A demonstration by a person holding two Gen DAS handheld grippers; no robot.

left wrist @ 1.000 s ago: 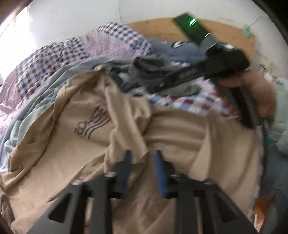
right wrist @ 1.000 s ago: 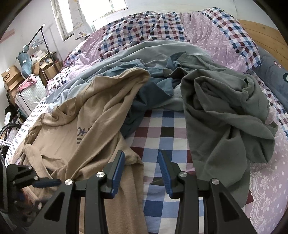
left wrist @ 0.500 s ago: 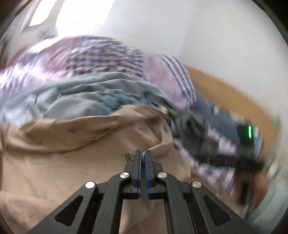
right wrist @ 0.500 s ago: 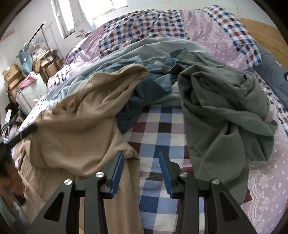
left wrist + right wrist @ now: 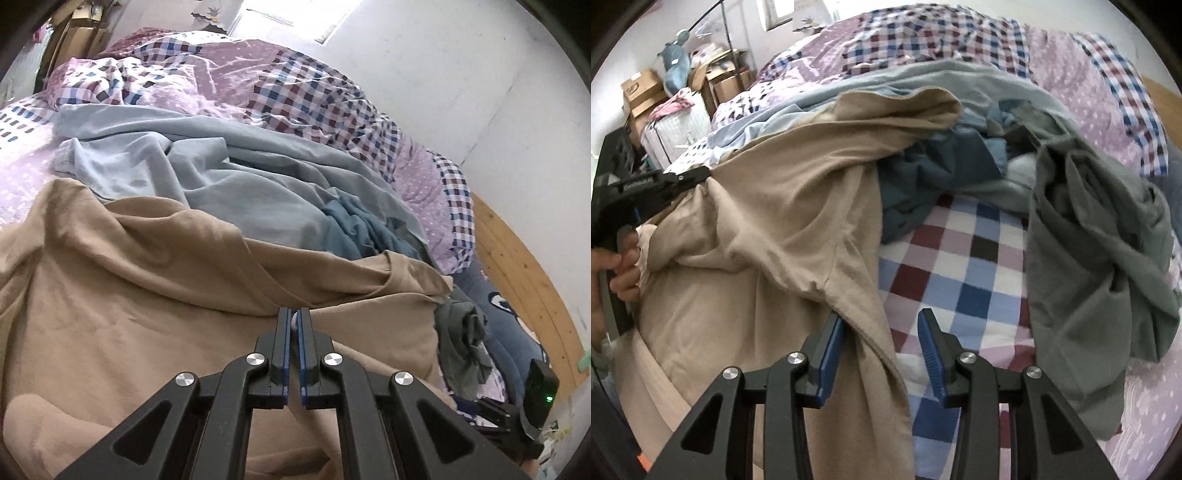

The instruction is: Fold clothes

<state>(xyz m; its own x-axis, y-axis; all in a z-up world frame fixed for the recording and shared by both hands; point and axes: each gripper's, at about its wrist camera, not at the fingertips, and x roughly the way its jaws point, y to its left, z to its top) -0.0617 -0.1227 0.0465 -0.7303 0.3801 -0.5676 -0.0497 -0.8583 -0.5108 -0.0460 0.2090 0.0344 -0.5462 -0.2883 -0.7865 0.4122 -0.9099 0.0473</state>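
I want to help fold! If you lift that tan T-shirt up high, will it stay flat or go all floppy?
Probably floppy: the tan T-shirt already sags in deep folds where the left gripper pinches it. It likely weighs little, since one small pinch holds up the bunch. It may drag across the checkered bedsheet.

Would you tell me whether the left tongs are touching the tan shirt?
Touching: the left wrist view shows the left tongs shut on a fold of the tan shirt.

Home bedroom: bed, cardboard boxes, headboard.
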